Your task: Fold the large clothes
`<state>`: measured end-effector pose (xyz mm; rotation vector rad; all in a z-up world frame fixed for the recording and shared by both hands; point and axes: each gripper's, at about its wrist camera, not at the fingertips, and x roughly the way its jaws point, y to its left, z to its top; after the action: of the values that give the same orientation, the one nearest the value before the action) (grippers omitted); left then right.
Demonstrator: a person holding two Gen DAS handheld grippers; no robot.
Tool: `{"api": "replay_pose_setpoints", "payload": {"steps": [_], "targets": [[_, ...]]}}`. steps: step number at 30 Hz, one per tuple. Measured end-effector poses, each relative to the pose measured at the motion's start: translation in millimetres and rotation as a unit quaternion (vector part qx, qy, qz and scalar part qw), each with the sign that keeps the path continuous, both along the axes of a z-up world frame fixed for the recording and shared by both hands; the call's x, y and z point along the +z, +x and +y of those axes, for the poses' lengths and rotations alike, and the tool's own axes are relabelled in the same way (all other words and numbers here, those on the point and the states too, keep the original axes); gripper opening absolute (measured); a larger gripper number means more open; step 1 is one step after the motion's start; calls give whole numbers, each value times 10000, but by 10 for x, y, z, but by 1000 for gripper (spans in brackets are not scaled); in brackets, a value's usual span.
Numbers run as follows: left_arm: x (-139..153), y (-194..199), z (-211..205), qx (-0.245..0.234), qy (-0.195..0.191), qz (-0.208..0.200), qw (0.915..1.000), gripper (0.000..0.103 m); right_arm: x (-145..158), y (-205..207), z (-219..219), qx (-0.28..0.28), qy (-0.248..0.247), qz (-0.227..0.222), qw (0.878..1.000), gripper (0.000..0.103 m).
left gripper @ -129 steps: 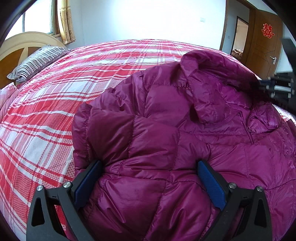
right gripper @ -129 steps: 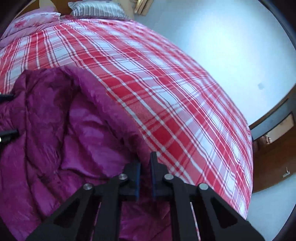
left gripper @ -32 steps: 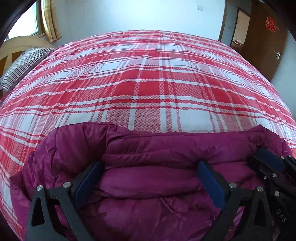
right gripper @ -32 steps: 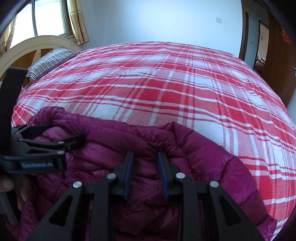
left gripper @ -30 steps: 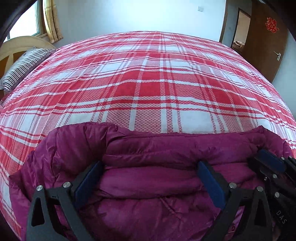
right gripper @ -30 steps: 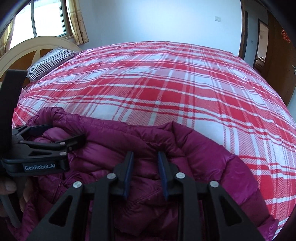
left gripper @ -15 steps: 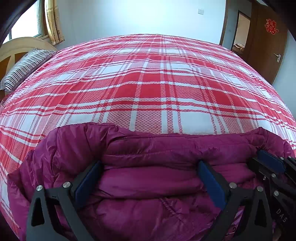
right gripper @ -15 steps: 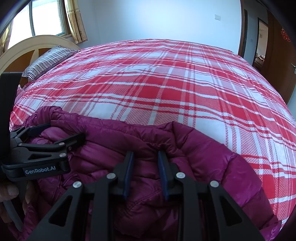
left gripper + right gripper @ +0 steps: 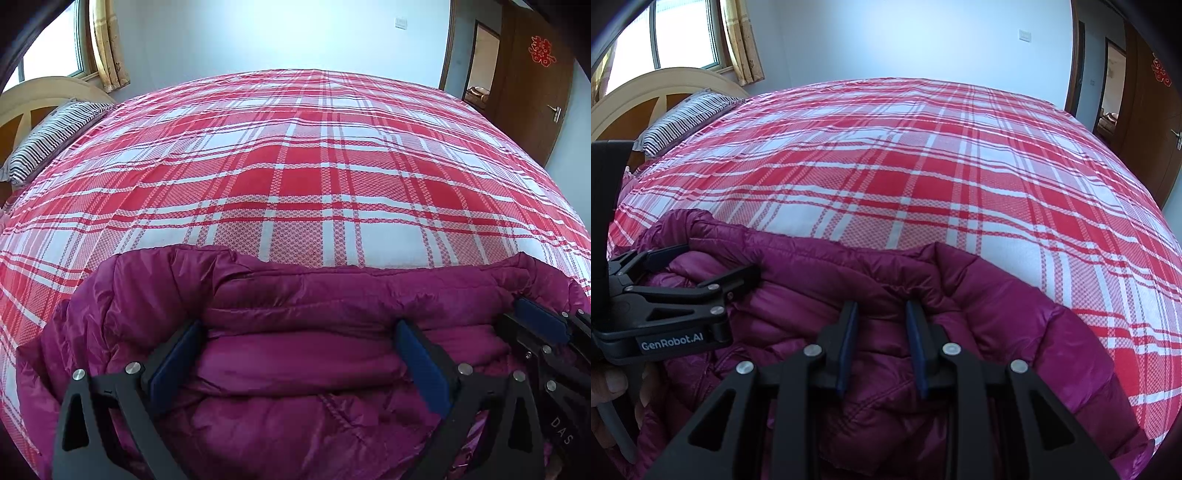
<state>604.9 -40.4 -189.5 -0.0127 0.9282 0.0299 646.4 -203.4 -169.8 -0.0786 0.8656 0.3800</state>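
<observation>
Red-and-white plaid bedspread (image 9: 295,177): spread across the bed, striped pillow (image 9: 51,136) at far left. Purple down jacket (image 9: 303,369): bunched at the near edge. Left gripper (image 9: 295,354): jaws spread wide, jacket bulging between. Right gripper (image 9: 882,332): a jacket fold apparently pinched, jaws narrowly parted.

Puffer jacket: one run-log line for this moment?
stage: folding | puffer jacket: bunched on plaid bedspread | left gripper: open, astride fold | right gripper: pinching jacket

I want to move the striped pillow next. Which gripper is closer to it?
Left. The left gripper is on the jacket's pillow-side end; the right gripper is farther from the striped pillow.
</observation>
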Motion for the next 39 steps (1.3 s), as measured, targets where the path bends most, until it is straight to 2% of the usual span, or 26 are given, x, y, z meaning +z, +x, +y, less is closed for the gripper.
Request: {"api": "replay_pose_setpoints", "payload": {"steps": [34,37,39], "targets": [[-7,68,-43,9,138,105,9998,103,-11,11,21,-42,-69,-12,10000,29],[129,74,7,-43,0,241,9997,102,18,22,18,-7,-61,32,10000,30],[379,-82,70,-91,-28,60,9999,102,127,-31,-17,147,-97,54,9998,36]]}}
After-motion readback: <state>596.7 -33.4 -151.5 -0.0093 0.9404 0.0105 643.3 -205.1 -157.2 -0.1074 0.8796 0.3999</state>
